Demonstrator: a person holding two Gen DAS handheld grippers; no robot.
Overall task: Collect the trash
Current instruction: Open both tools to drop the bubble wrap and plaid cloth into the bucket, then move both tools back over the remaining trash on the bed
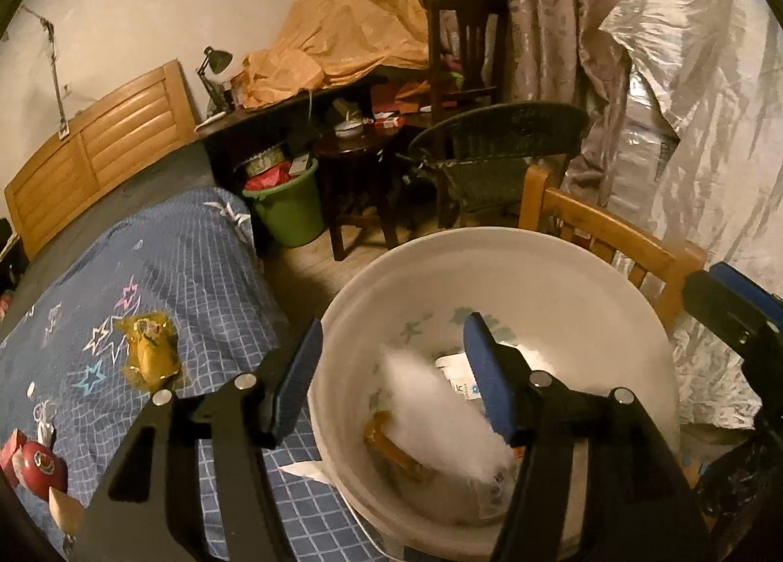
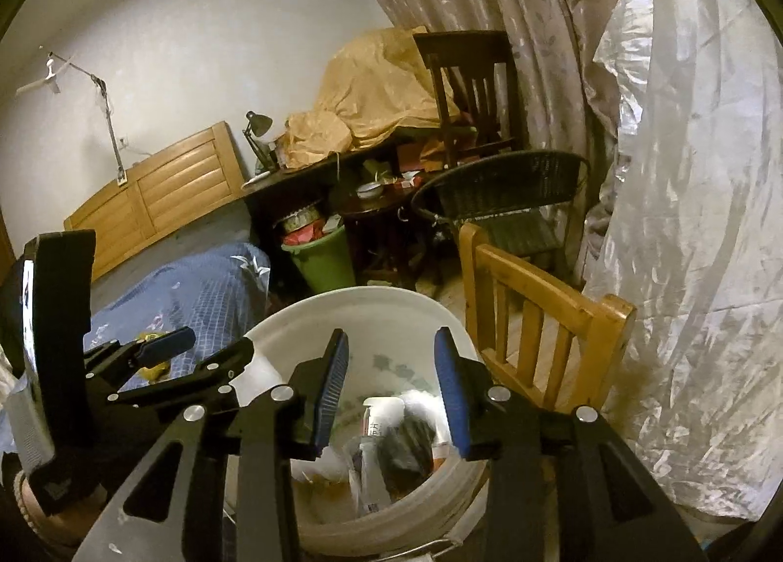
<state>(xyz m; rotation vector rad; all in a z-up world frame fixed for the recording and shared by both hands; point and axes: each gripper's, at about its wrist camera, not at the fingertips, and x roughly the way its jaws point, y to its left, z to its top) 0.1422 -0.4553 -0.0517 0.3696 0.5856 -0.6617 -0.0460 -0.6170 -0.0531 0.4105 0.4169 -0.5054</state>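
**Both grippers parted over the bucket, more trash waiting on the bed**

From the left wrist, we see the left gripper (image 1: 391,376) with its fingers (image 1: 489,381) spread and nothing pinched between them. One finger hangs outside the white bucket's rim (image 1: 489,236), the other over its inside. Directly below, a blurred white wrapper (image 1: 435,410) lies or falls inside the bucket, beside an orange-brown wrapper (image 1: 391,449) and printed paper scraps on the bottom. We read that blur as a piece just let go, which would explain why the gripper sits above the opening rather than over the bed. On the blue checked bedspread (image 1: 195,268), near the bed's side edge next to the bucket, a yellow snack packet (image 1: 149,356) lies uncollected; toward the bed's near left corner sits a red round packet (image 1: 41,466). We judge these to be the remaining pickups.

From the right wrist, the right gripper (image 2: 391,391) also aims down into the bucket (image 2: 303,312), fingers apart and gripping nothing. Beneath them we make out a dark crumpled piece (image 2: 408,444) among paper wrappers. The bucket stands between the bed and a light wooden chair (image 2: 538,317), close enough to the bed edge that either hand can drop trash in without a long carry. The left gripper shows at left, over the bucket's bed-side rim.
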